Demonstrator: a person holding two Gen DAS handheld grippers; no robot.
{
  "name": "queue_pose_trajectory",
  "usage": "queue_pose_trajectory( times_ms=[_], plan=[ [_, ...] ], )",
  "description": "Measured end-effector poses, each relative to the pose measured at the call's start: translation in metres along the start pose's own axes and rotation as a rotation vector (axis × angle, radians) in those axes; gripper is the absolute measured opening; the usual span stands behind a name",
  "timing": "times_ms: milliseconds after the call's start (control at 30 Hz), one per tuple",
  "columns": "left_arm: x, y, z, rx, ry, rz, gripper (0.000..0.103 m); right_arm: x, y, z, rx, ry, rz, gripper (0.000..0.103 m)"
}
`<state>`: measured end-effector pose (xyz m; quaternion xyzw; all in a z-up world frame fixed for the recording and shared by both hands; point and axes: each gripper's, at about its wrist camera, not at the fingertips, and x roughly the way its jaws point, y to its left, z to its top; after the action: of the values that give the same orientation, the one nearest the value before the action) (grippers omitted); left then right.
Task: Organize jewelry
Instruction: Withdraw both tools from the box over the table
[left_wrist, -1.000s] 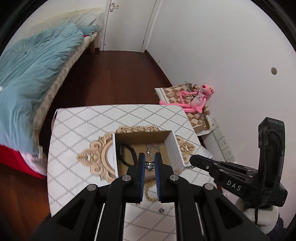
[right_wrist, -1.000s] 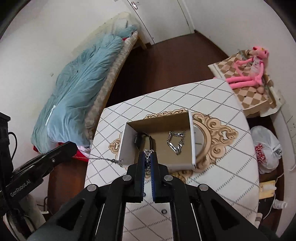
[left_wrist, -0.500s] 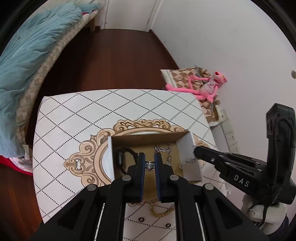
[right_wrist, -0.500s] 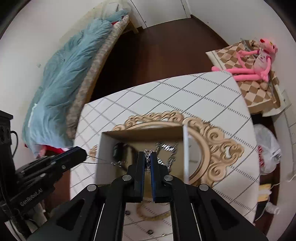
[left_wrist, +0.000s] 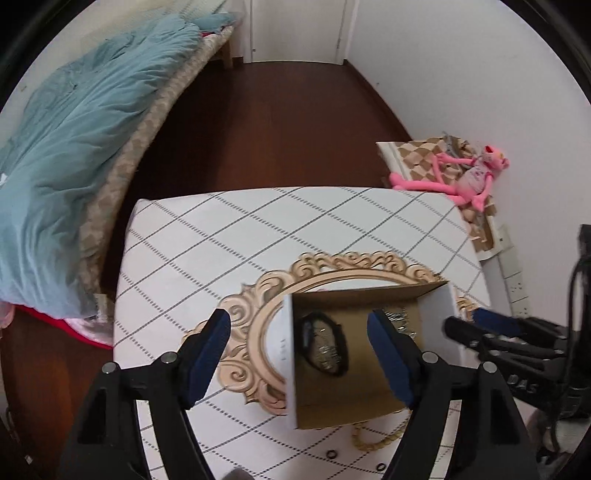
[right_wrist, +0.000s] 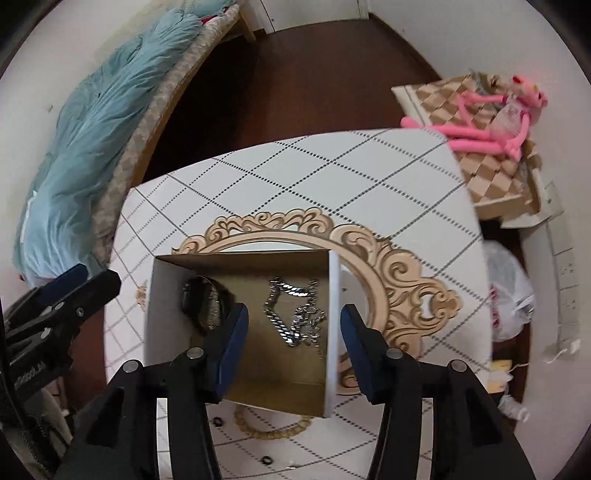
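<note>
An open white cardboard box (left_wrist: 436, 306) (right_wrist: 334, 317) stands on the patterned table. Inside lie silver chains (right_wrist: 295, 314) and a black watch (right_wrist: 201, 302) (left_wrist: 325, 349). My left gripper (left_wrist: 299, 343) is open and empty, its fingers spread over the box's left part. My right gripper (right_wrist: 293, 325) is open and empty above the chains, and it shows at the right in the left wrist view (left_wrist: 480, 325). A gold bead bracelet (right_wrist: 273, 432) (left_wrist: 373, 439) and small black rings (right_wrist: 218, 421) lie on the table in front of the box.
The table (left_wrist: 221, 236) has a white diamond-pattern cloth with a gold ornamental frame print (right_wrist: 399, 273). A bed with a blue duvet (left_wrist: 66, 140) is at the left. A pink plush toy (right_wrist: 491, 118) on a checked cushion and a plastic bag (right_wrist: 509, 291) lie on the floor at the right.
Both grippers were shut on a thin silver chain stretched between them; both have opened and the chain now lies in the box. Both have moved closer over the box.
</note>
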<state>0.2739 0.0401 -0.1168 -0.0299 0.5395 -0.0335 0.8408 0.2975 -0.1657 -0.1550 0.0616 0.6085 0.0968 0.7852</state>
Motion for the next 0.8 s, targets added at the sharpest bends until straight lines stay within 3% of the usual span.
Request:
queue_pose_trajectory(
  times_ms=[67, 133, 233, 300, 533, 800],
  plan=[
    [0.001, 0.004, -0.005, -0.006, 0.004, 0.025, 0.085, -0.003, 0.002, -0.003, -0.012, -0.008, -0.028, 0.065],
    [0.001, 0.008, -0.012, -0.016, 0.002, 0.046, 0.095, -0.004, 0.004, -0.007, -0.023, -0.017, -0.061, 0.087],
    [-0.001, 0.009, -0.024, -0.01, -0.022, 0.103, 0.097, -0.003, 0.007, -0.015, -0.044, -0.028, -0.109, 0.097],
    [-0.001, 0.007, -0.032, 0.005, -0.029, 0.135, 0.102, 0.001, 0.01, -0.022, -0.058, -0.018, -0.137, 0.098],
    [0.0, 0.003, -0.052, -0.003, -0.01, 0.139, 0.102, 0.006, 0.016, -0.049, -0.07, -0.023, -0.179, 0.099],
    [-0.025, -0.001, -0.067, -0.017, -0.041, 0.12, 0.102, -0.027, 0.024, -0.067, -0.073, -0.086, -0.189, 0.099]
  ],
)
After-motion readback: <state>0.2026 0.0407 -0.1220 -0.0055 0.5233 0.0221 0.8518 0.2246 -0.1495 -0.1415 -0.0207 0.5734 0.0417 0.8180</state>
